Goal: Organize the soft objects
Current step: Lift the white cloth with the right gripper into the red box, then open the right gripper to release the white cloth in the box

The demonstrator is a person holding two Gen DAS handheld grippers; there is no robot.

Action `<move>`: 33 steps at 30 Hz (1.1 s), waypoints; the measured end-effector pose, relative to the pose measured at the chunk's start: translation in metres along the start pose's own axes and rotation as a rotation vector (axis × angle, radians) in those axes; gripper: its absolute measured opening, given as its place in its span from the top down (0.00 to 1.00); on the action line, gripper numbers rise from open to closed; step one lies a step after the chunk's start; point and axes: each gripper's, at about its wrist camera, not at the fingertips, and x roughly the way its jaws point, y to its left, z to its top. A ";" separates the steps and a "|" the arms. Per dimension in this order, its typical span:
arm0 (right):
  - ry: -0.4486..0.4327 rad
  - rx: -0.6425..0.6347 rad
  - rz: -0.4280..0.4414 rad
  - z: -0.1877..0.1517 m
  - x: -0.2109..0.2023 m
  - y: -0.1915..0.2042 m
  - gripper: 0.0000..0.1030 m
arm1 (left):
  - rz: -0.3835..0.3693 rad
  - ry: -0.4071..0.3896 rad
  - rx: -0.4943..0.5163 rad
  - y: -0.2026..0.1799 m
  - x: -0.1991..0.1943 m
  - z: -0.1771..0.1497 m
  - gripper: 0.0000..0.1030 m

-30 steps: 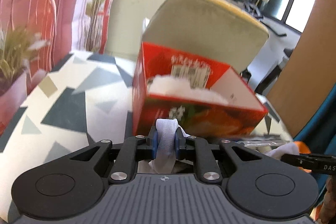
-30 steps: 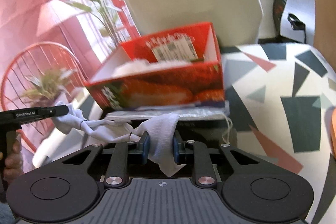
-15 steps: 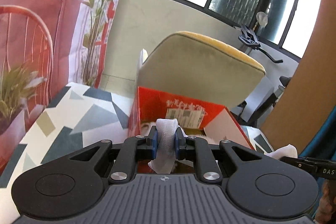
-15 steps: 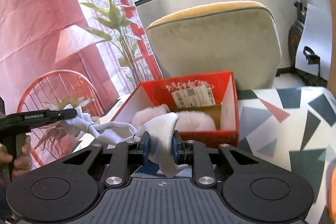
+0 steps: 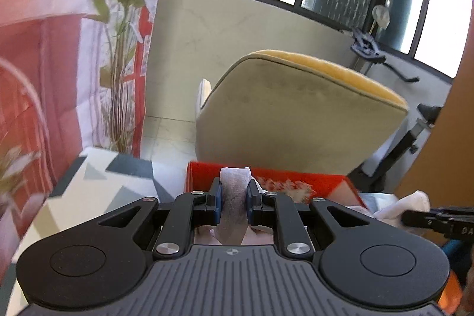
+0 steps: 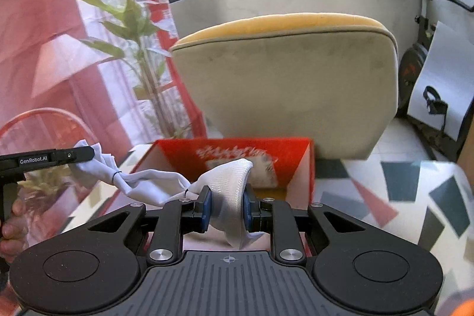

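Both grippers have risen, so the red box now sits low ahead. My left gripper and right gripper each pinch an end of the white sock pair, strung between them; I should lower both together over the box before letting go.

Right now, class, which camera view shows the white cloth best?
The right wrist view: the white cloth runs in full from the left gripper to the right gripper. The left wrist view shows only its pinched end and a far tip.
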 end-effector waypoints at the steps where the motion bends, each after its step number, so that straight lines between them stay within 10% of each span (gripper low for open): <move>1: 0.000 -0.005 -0.014 0.005 0.009 -0.003 0.81 | 0.007 0.008 0.009 -0.002 0.012 0.004 0.84; 14: 0.101 -0.162 -0.144 0.022 0.124 -0.011 0.82 | 0.041 0.151 0.092 -0.014 0.114 0.002 0.84; 33: 0.247 -0.244 -0.219 0.012 0.178 -0.003 0.82 | -0.057 0.303 0.052 -0.003 0.137 0.003 0.68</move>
